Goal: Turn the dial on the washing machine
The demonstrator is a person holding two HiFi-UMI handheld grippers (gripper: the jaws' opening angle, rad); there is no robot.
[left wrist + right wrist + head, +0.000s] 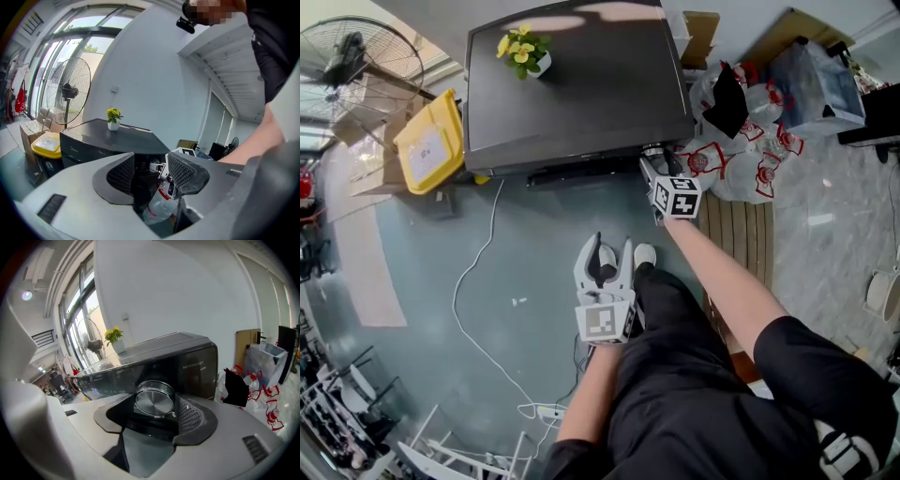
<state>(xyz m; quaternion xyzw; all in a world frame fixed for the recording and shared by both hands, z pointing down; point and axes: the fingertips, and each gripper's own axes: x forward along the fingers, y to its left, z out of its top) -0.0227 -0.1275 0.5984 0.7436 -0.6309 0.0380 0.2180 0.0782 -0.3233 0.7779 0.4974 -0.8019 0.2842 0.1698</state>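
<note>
Two fingers of your right gripper (150,411) are closed in around the dial (154,401), one on each side of its shiny rim. The dial is on the front of the washing machine (581,84), up at its right end. It is round and short. It sticks straight out from the front, flat silver face toward your gripper. Your left gripper (612,251) hangs lower, over the blue-grey floor (534,253), fingers wide apart and holding nothing. A pot of yellow flowers (525,52) stands on the machine's dark top. A white cable (478,272) lies on the floor. A yellow bin (431,141) stands left of the machine.
</note>
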